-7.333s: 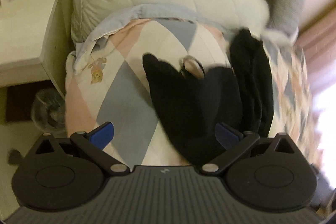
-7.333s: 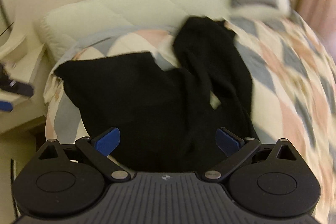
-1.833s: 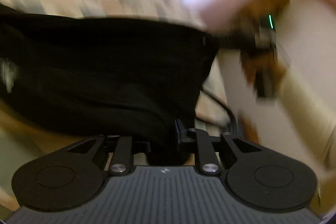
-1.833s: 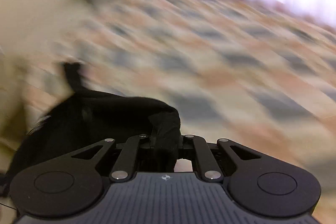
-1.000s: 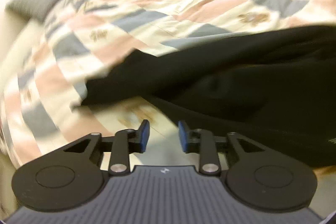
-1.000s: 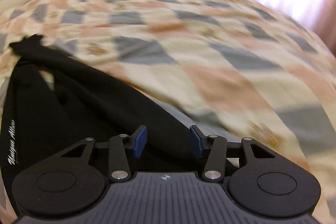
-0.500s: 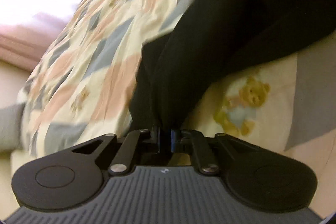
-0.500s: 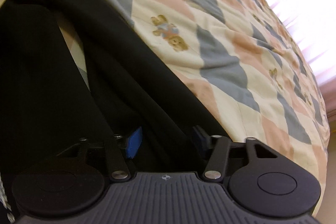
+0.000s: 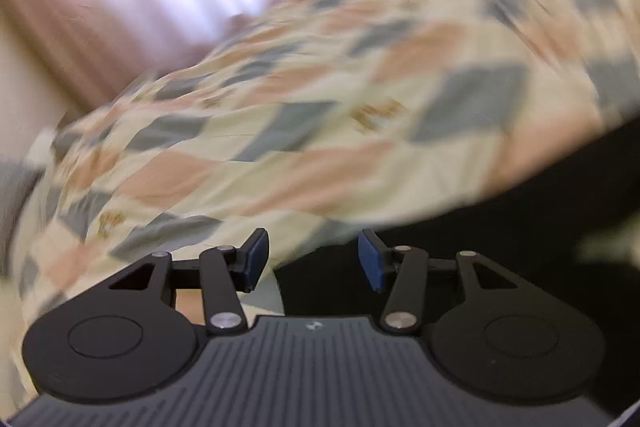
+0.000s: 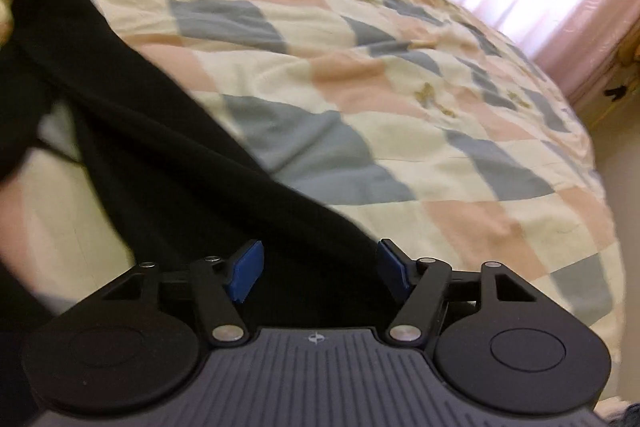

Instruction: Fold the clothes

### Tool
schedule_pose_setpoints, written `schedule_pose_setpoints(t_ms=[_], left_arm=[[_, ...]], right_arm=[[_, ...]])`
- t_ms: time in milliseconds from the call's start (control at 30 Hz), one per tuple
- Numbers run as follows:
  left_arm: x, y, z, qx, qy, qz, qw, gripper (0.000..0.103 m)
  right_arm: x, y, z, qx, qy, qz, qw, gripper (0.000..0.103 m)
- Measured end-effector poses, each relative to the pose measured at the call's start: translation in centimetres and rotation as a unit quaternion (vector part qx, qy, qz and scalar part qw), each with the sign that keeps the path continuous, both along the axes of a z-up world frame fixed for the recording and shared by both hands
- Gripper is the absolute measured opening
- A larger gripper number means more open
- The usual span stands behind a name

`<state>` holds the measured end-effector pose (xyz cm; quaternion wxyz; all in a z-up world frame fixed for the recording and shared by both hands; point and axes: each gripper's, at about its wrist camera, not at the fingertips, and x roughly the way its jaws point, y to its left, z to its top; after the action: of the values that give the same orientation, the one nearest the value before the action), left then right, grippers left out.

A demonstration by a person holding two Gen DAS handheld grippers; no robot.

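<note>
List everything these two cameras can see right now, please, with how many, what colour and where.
black garment: one, black, spread on the quilt, running under the right tool; its edge also lies beside the left tool.
quilt: one, cream with pink and grey-blue diamonds, covering the bed.
curtain: one, pink, at the bright window beyond the bed.
grey cushion: one, grey, far left edge of the left view.
left tool: one, black with blue pads, jaws opening, nothing between them.
right tool: one, black with blue pads, jaws opening over the garment.

Bed under a checked quilt (image 10: 400, 99) of cream, pink and grey; black garment (image 10: 152, 163) spread on it
</note>
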<state>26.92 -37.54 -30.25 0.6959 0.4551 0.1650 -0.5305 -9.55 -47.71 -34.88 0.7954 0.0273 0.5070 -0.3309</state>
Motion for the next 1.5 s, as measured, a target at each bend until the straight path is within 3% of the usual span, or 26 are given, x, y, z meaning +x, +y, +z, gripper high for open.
schedule_pose_setpoints(t_ms=[100,167,233,300,333,367,467,600,667,767,800,867,933,967,1000,1067,1100,1133,1200,1233,1267,1300,1367,1433,1500], left_arm=[[-3.6,2.4,-2.7,0.05,-0.027,-0.103,0.9931,0.048],[-5.8,3.6,-5.6,0.077,-0.078,-0.17,0.9792,0.055],[-7.1,4.1,-8.7,0.094,-0.14,-0.224,0.9599,0.058],[-7.1,3.8,-11.3,0.105,-0.182,-0.244,0.9467,0.056],[-6.6,3.5,-12.3,0.113,-0.193,-0.247,0.9428,0.04],[-6.2,3.1,-12.9,0.12,-0.202,-0.249,0.9395,0.008],[-5.1,1.4,-10.6,0.09,-0.192,-0.252,0.9442,0.006],[-2.1,-6.0,-4.5,0.0,-0.158,-0.19,0.969,0.011],[0.0,-10.8,-2.4,-0.032,-0.132,-0.122,0.9833,0.033],[3.7,-14.4,-0.7,-0.039,-0.045,-0.022,0.998,0.034],[4.8,-13.2,-0.7,-0.027,-0.001,0.004,0.9996,0.034],[6.9,-10.9,-0.7,-0.004,0.086,0.055,0.9948,0.037],[9.0,-8.6,-0.7,0.02,0.173,0.105,0.9791,0.044],[9.9,-7.1,-1.0,0.035,0.218,0.135,0.9661,0.05],[10.3,-4.8,-1.8,0.052,0.265,0.168,0.948,0.052],[11.0,-0.4,-4.0,0.076,0.364,0.238,0.8974,0.062],[11.1,1.0,-5.0,0.082,0.389,0.264,0.8788,0.067],[11.2,2.2,-6.1,0.084,0.405,0.291,0.8628,0.073],[11.1,4.0,-8.1,0.084,0.43,0.332,0.835,0.074],[11.0,4.4,-9.2,0.083,0.455,0.346,0.8163,0.075],[10.9,4.8,-10.3,0.083,0.479,0.359,0.7967,0.072],[10.6,5.0,-11.1,0.081,0.497,0.366,0.7823,0.067],[9.4,5.1,-11.9,0.07,0.514,0.367,0.7724,0.009],[8.5,6.0,-10.5,0.038,0.513,0.36,0.7785,0.004],[7.7,9.0,-6.7,0.005,0.475,0.356,0.8046,0.004]], right_arm=[[-0.8,2.0,-0.8,0.022,0.002,-0.001,1.0,0.067],[-0.8,3.1,-1.5,0.029,0.01,-0.007,1.0,0.067],[-0.6,3.9,-2.0,0.02,0.015,-0.007,1.0,0.067],[-0.3,4.5,-2.4,0.009,0.025,-0.001,1.0,0.067],[-0.1,4.4,-2.4,0.003,0.028,0.002,1.0,0.067],[0.0,4.4,-2.3,-0.003,0.029,0.005,1.0,0.067],[0.3,3.7,-1.5,-0.022,0.025,0.014,0.999,0.067],[0.2,1.0,0.2,-0.045,0.006,-0.017,0.999,0.067],[0.2,-0.7,0.9,-0.043,-0.014,-0.052,0.998,0.067],[0.5,-2.2,1.7,-0.031,-0.04,-0.099,0.994,0.068],[0.6,-2.2,1.9,-0.021,-0.051,-0.106,0.993,0.068],[0.5,-1.3,2.5,0.002,-0.075,-0.103,0.992,0.073],[0.2,0.2,2.6,0.019,-0.083,-0.102,0.991,0.075],[-0.1,1.1,2.5,0.029,-0.08,-0.106,0.991,0.075],[-0.5,1.9,2.3,0.04,-0.077,-0.112,0.99,0.075],[-1.7,3.8,2.0,0.067,-0.076,-0.138,0.985,0.075],[-2.4,4.7,2.0,0.08,-0.077,-0.154,0.982,0.075],[-3.2,5.6,1.9,0.094,-0.077,-0.172,0.978,0.075],[-4.8,7.0,1.7,0.119,-0.076,-0.21,0.967,0.075],[-5.6,7.6,1.8,0.129,-0.075,-0.229,0.962,0.075],[-6.4,8.3,1.9,0.134,-0.076,-0.248,0.956,0.076],[-7.3,8.9,2.0,0.139,-0.077,-0.267,0.951,0.076],[-9.3,9.9,2.2,0.148,-0.083,-0.308,0.936,0.076],[-11.2,10.9,2.5,0.152,-0.095,-0.348,0.92,0.076],[-13.2,12.0,3.0,0.154,-0.104,-0.385,0.904,0.075]])
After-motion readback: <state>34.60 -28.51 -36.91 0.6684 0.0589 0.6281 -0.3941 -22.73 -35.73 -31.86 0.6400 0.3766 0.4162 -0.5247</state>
